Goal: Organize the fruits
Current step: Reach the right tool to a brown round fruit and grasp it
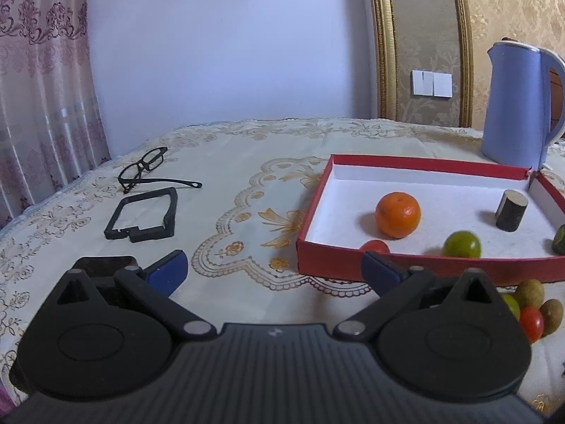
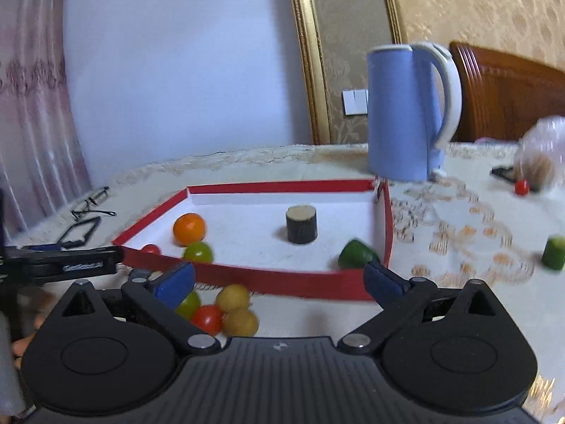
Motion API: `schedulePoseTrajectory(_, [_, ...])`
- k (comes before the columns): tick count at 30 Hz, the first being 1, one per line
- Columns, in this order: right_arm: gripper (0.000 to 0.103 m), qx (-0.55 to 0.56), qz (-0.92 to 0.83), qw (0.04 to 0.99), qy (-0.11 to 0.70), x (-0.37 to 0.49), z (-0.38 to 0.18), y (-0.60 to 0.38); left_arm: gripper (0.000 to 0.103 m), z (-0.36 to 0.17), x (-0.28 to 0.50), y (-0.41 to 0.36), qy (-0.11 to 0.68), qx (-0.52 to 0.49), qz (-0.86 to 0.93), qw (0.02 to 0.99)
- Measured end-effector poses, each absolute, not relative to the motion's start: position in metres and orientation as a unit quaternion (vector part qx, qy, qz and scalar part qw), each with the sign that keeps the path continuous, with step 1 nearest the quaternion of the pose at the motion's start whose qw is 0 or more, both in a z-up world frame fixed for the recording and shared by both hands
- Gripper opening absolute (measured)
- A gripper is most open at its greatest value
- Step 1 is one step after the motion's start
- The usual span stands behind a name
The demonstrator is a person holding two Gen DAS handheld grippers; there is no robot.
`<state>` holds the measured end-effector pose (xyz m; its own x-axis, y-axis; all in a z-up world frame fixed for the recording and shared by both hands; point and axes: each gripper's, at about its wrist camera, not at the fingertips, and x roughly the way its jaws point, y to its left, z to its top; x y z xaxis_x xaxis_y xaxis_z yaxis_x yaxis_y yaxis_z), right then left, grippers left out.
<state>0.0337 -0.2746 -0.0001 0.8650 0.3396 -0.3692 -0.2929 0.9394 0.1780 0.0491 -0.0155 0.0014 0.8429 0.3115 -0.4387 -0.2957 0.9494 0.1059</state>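
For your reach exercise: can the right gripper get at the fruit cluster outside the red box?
Probably yes: the right gripper is open, and the fruit cluster lies uncovered on the cloth just below it, before the red box.

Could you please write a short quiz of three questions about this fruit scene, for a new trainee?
1. True or false: the orange lies inside the red box.
2. Which object stands behind the box? A) blue kettle B) glass vase C) white bowl
3. Fill in: both the left gripper and the right gripper have their jaws ____ and hold nothing.

Key:
1. True. It rests on the white floor of the box, near a green fruit.
2. A.
3. Open. A cluster of small fruits lies on the tablecloth outside the box, near the right gripper.
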Motion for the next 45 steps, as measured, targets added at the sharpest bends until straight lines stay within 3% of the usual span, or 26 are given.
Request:
schedulePoseTrajectory(10, [0.102, 0.048, 0.18, 0.964, 0.188, 0.018, -0.004, -0.272, 0.103, 0.001, 0.049, -0.012, 0.234, 0.014, 0.169, 0.957])
schedulePoseTrajectory(22, [0.102, -0.043, 0.177, 0.962, 0.204, 0.015, -0.018, -0.255, 0.103, 0.001, 0.051, -0.001, 0.249, -0.024, 0.146, 0.957])
schedulePoseTrajectory(31, [0.066, -0.1, 0.201, 0.946, 0.235, 0.033, -0.02, -0.236, 0.103, 0.0, 0.052, 0.002, 0.255, -0.034, 0.142, 0.956])
schedulePoseTrajectory(34, [0.059, -0.106, 0.222, 0.937, 0.246, 0.042, -0.021, -0.235, 0.103, 0.0, 0.052, 0.002, 0.256, -0.033, 0.139, 0.956])
schedulePoseTrajectory(39, [0.051, -0.08, 0.265, 0.923, 0.266, 0.056, -0.017, -0.239, 0.103, -0.001, 0.051, 0.002, 0.257, -0.034, 0.135, 0.956])
schedulePoseTrajectory(45, [0.028, -0.012, 0.327, 0.897, 0.296, 0.066, -0.021, -0.25, 0.103, -0.001, 0.052, 0.002, 0.259, -0.035, 0.135, 0.956])
